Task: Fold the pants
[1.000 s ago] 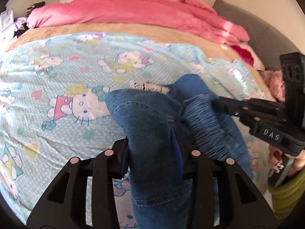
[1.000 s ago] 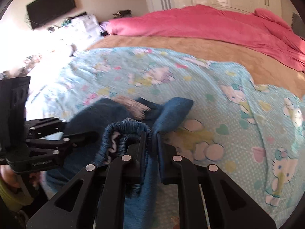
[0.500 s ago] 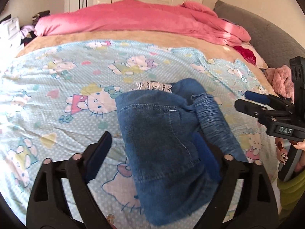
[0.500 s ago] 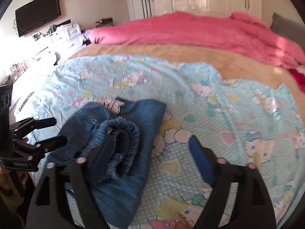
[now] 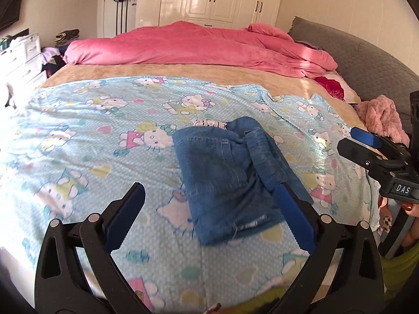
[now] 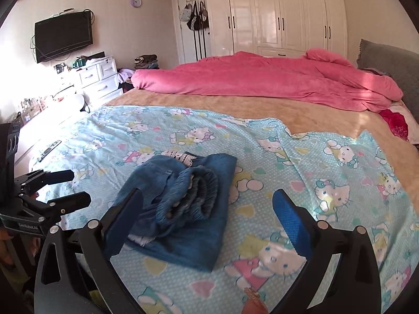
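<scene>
Denim, dark blue and soft, makes up the folded pants [image 5: 230,175], a squat bundle lying on the bed ahead of both your grippers. Its gathered elastic waistband [image 6: 193,196] curls in ribbed rolls on top, and a pale frayed fringe [image 5: 208,123] shows at the far edge.

Your left gripper [image 5: 209,196] has its jaws opening wide; the right blue pad [image 5: 293,209] overlaps the bundle's near right edge in view, with nothing pinched between the fingers. Your right gripper [image 6: 209,204] is opening too, the bundle lying ahead and left of its gap, with its left finger in front of the denim's near corner.

Under the pants lies a thin cotton sheet [image 5: 91,157], pale blue with cartoon cats, dots and hearts, lightly wrinkled. Open sheet stretches left of your left gripper and right of your right one. Beyond the sheet's far edge runs a tan plush blanket [image 6: 235,107], then a rumpled pink duvet [image 5: 199,44].

A second ago both grippers were clamped on the denim, lifting it; now the cloth has been released and lies flat, and both grippers have drawn back and up.
</scene>
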`<state>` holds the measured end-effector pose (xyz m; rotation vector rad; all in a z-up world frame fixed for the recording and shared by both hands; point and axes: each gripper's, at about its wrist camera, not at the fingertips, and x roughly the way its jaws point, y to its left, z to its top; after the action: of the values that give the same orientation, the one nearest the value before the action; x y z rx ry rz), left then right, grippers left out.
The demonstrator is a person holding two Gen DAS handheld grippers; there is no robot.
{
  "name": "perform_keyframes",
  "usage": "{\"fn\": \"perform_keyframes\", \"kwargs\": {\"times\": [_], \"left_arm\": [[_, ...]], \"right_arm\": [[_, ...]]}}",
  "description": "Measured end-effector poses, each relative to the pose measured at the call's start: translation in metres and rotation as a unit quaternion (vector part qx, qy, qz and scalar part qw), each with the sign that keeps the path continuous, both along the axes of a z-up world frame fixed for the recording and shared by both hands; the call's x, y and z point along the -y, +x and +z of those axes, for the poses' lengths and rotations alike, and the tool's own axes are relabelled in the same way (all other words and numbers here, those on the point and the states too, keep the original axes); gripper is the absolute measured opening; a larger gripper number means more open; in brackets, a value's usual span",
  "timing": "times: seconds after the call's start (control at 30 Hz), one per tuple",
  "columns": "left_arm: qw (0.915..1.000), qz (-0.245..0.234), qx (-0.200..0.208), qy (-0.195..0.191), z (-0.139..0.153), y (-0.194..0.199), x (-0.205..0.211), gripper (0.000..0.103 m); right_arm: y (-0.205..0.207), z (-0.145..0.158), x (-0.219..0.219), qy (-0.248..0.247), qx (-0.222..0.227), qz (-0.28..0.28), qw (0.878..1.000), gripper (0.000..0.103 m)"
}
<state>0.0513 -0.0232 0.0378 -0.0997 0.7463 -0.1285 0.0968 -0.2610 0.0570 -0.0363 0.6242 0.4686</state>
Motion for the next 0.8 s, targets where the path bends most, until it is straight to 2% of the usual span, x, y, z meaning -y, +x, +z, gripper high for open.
{"fn": "perform_keyframes", "kwargs": {"times": [0.13, 0.33, 0.43, 0.5, 0.8], "left_arm": [[0.9999, 0.017, -0.001, -0.004, -0.002, -0.021, -0.007, 0.094], [0.9997, 0.023, -0.009, -0.005, -0.009, -0.045, -0.013, 0.094], [0.9996, 0.022, -0.018, -0.01, -0.014, -0.053, -0.016, 0.094], [0.9994, 0.023, -0.022, -0.016, -0.018, -0.055, -0.019, 0.094], [0.9985, 0.023, -0.038, -0.032, -0.034, -0.058, -0.018, 0.094]], "right_arm": [[-0.021, 0.0, 0.001, 0.002, 0.003, -0.006, 1.0, 0.098], [-0.044, -0.01, 0.004, 0.002, -0.014, -0.014, 1.0, 0.098], [-0.055, -0.018, 0.001, -0.026, -0.001, -0.026, 0.999, 0.098], [-0.061, -0.025, 0.001, -0.028, 0.002, -0.039, 0.999, 0.098], [-0.068, -0.062, 0.002, -0.029, -0.041, -0.07, 0.996, 0.098]]}}
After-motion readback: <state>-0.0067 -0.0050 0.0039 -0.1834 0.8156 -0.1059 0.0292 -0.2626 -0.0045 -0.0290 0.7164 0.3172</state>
